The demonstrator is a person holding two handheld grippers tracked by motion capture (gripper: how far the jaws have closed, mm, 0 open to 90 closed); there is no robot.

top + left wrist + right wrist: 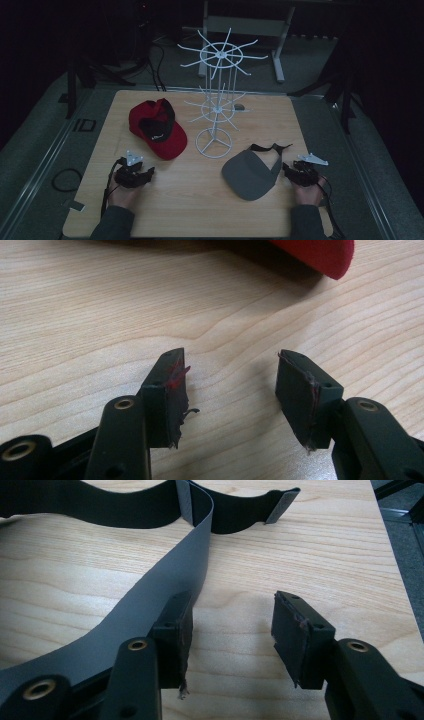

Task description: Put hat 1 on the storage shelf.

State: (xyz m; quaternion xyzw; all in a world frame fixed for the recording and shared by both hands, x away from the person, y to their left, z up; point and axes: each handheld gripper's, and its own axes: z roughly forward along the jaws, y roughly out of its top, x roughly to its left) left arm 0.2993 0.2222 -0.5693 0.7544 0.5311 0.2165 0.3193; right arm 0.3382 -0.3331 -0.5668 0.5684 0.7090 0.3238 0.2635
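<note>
Nothing's hung yet, I'd say: the white wire rack [216, 100] at centre is bare. Red cap [157, 128] lies centre-left, grey visor [251, 172] lower right (both flat on the table). Left gripper [142, 176] and right gripper [291, 170] sit spread, holding nothing.

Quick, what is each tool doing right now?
Left tool: open, holding nothing.
Right tool: open, beside the grey visor, not gripping it.
</note>
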